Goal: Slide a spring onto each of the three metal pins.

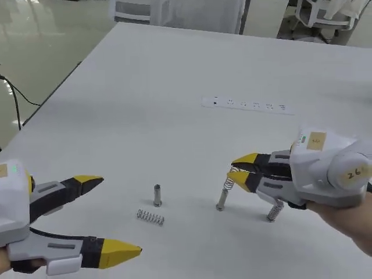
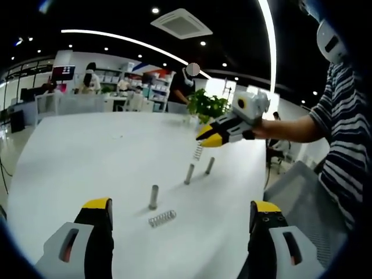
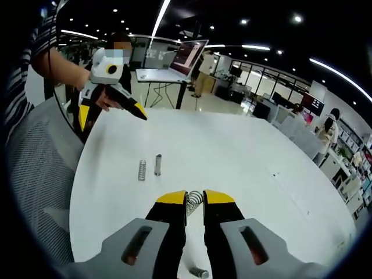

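My right gripper [image 1: 235, 169] is shut on a small spring [image 1: 229, 183], held between the yellow fingertips [image 3: 195, 200]. The spring hangs just over the top of a leaning metal pin [image 1: 222, 200]. Under the right gripper's body, a second pin [image 1: 275, 210] carries a spring. A bare third pin [image 1: 157, 195] stands upright on the white table, with a loose spring [image 1: 150, 217] lying just in front of it. My left gripper [image 1: 111, 216] is open at the near left, its jaws wide apart, a little short of that pin [image 2: 153, 196] and the loose spring [image 2: 162, 218].
A white power strip [image 1: 247, 105] lies farther back on the table [image 1: 145, 87]. Office chairs [image 1: 325, 14] stand beyond the far edge. The table's left edge runs diagonally beside a glossy floor [image 1: 35, 40].
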Demonstrator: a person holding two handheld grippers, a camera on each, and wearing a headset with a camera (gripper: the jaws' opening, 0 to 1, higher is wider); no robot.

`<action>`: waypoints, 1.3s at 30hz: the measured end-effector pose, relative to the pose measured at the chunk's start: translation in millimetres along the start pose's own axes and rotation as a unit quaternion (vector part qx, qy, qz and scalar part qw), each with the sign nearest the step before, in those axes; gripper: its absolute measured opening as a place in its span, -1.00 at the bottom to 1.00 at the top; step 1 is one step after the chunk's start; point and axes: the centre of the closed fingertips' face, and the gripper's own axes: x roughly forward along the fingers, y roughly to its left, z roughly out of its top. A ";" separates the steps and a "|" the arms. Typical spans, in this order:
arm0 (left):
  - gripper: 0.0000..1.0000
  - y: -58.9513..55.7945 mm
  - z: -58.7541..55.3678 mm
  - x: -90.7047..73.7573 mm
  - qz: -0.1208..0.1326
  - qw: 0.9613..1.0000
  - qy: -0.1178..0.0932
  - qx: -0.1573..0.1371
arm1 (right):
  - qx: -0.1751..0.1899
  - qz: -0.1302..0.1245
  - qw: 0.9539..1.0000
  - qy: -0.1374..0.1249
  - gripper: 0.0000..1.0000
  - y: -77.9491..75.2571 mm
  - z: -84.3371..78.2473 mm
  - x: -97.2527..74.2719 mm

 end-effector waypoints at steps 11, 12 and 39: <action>0.89 9.0 -9.8 -11.6 -0.027 1.000 0.001 -0.006 | 0.009 -0.036 0.999 0.036 -0.85 1.1 -4.3 3.4; 0.89 11.9 -10.8 -13.3 -0.027 1.000 0.004 -0.006 | 0.014 -0.038 0.999 0.034 -0.85 1.3 -3.2 3.4; 0.87 3.2 6.7 -17.9 -0.048 0.999 0.000 0.016 | 0.036 -0.063 0.996 0.054 -0.85 2.1 -10.5 10.9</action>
